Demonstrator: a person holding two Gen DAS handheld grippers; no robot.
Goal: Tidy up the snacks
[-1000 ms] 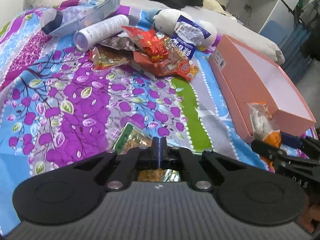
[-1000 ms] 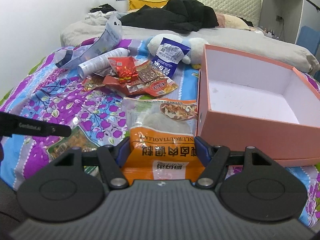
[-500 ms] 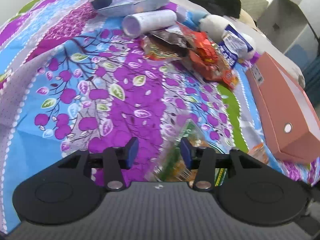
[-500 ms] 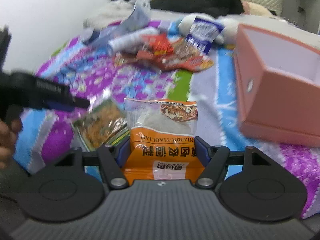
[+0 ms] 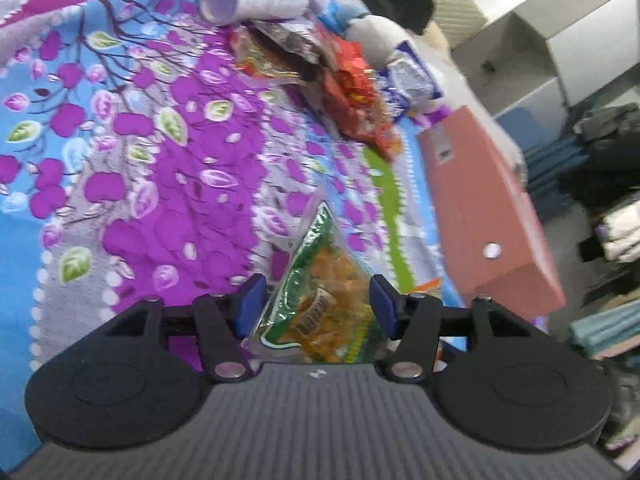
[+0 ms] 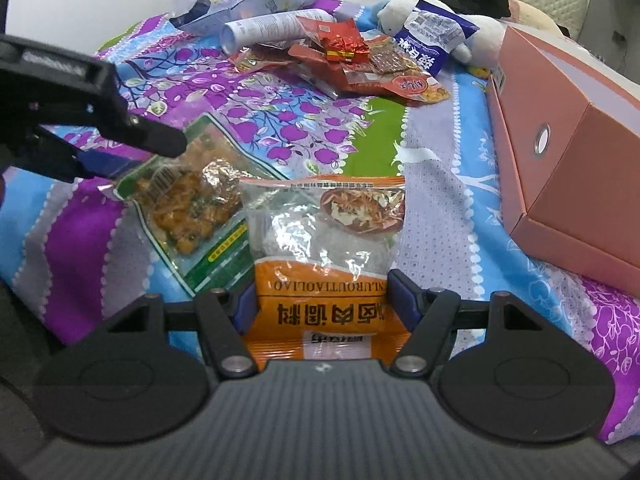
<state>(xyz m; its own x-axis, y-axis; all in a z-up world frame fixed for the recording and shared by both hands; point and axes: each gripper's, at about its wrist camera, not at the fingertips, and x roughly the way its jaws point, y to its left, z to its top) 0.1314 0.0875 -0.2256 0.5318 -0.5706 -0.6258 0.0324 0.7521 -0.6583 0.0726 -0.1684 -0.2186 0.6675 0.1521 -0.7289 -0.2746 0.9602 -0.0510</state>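
Bedroom, with a flowered purple-and-blue bedspread (image 6: 304, 120) as the working surface. Left gripper (image 5: 314, 300) open, jaws just widened, standing either side of the green snack packet (image 5: 320, 292) without pressing it; packet lying flat on the bedspread. Right gripper (image 6: 322, 300) clamped on the orange-and-clear seasoning packet (image 6: 324, 240) by its lower end, top part hanging forward, just beside the green one. Further out, a heap of red wrappers (image 6: 360, 68), a blue-and-white pouch (image 6: 432, 36) and a white tube (image 6: 276, 28); pink box (image 6: 560, 160) well to the right.

Likely trouble: slick film slipping from a grip near one end, or snagging the green packet alongside. Open bedspread between packets and box; box wall high, so a lift over its rim needed.
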